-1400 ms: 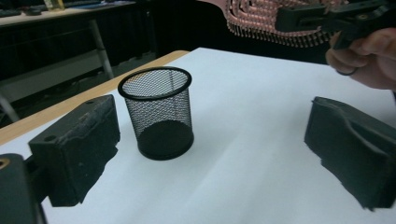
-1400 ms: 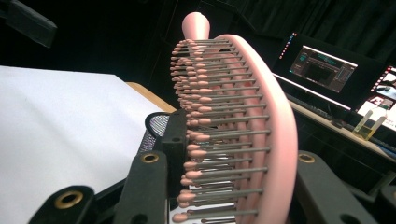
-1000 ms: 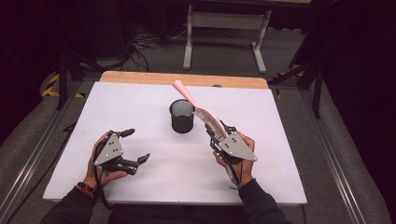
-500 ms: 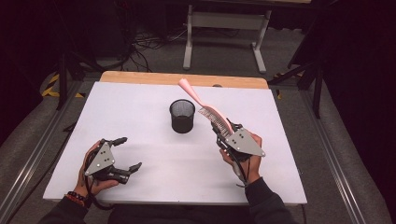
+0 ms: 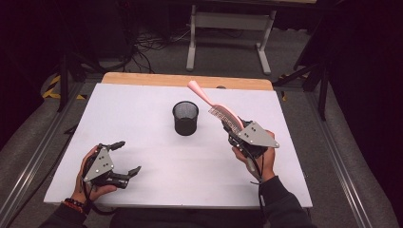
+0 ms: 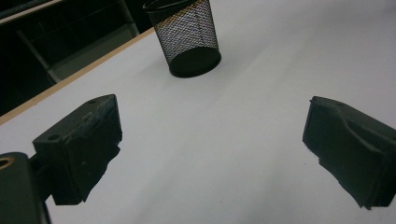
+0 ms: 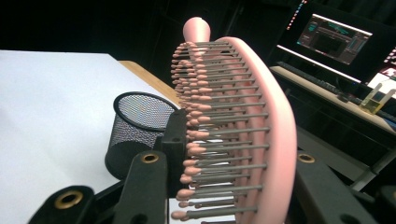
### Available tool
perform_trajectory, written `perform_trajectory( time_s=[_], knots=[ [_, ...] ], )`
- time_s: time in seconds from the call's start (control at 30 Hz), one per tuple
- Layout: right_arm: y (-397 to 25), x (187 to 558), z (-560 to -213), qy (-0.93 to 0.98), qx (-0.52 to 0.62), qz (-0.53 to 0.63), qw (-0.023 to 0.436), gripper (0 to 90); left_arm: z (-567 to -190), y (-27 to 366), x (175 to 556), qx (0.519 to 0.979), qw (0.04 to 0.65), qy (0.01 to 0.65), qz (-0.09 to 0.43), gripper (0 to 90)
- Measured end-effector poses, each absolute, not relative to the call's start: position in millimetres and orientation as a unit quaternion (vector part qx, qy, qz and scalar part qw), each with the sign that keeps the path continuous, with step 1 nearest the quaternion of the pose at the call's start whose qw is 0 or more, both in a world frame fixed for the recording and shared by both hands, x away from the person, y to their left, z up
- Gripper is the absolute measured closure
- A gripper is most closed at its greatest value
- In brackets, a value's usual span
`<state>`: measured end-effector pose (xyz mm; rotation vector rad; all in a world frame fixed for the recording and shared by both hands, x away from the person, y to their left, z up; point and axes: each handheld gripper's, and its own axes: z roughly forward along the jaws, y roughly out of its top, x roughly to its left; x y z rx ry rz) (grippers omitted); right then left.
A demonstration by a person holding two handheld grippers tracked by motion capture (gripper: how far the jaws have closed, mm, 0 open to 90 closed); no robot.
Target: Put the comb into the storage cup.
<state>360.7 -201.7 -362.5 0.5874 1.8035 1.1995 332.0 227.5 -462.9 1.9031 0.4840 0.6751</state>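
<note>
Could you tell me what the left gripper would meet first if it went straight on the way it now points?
Probably the black mesh cup: it stands ahead of the open left gripper, slightly off-centre, with bare white table between. Depth is uncertain.

A white table top (image 5: 142, 114) sits under even light, with a strip of bare wood (image 5: 157, 79) along its far edge. Beyond it the room is dark: grey floor (image 5: 228, 52), tangled cables (image 5: 152, 42), a pale metal stand (image 5: 228, 21). Lit monitors (image 7: 338, 39) glow over a desk (image 7: 327, 98) at the side.
</note>
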Motion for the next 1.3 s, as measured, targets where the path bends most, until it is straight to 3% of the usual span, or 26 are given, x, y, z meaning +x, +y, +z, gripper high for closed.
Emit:
perform_trajectory(
  time_s=[0.67,1.3],
  knots=[
    [-206,376,-342,0.767,0.245,0.440,0.397,64.0,-466,222,334,0.799,0.499,0.196,0.271,5.4],
    [-183,389,-343,0.780,0.267,0.426,0.371,64.0,-466,220,334,0.802,0.502,0.189,0.261,5.7]
  ],
)
